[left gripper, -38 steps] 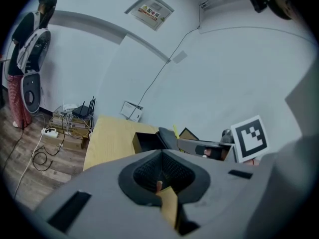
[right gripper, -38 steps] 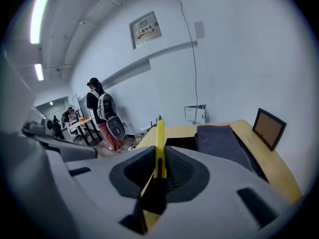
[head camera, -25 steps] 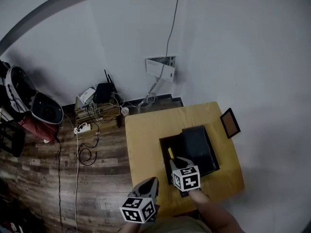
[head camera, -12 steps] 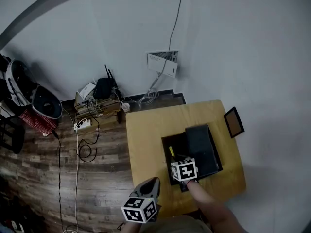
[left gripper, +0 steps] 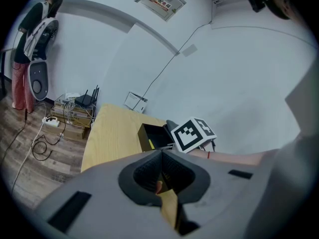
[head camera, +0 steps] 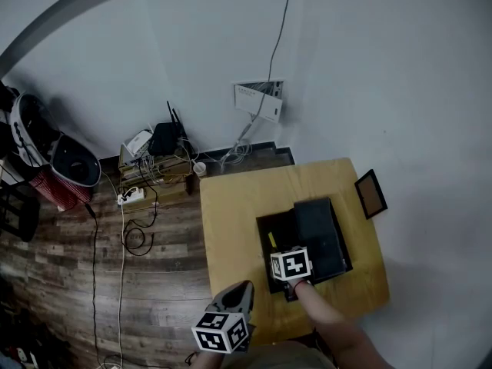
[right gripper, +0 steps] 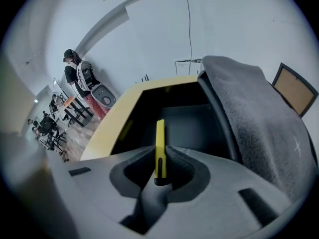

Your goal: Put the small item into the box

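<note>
- The right claw [right gripper: 159,153] is closed on the slim yellow item [right gripper: 160,133]. The item is pinched at its near end and held edge-up, so that its thin side is presented to the opening.
- The item is poised over the near part of the black box [right gripper: 197,128]; whether the floor is touched cannot be told.
- The grey lid [right gripper: 249,113] is raised on the right, so the cavity is left uncovered. Its edge and the box's left wall bound the path down.
- Open room is left ahead, toward the far wall.
- The left claw [left gripper: 160,164] is shut on nothing and is held over the near edge of the desk [head camera: 231,221], apart from the box, presumably to keep clear.
</note>
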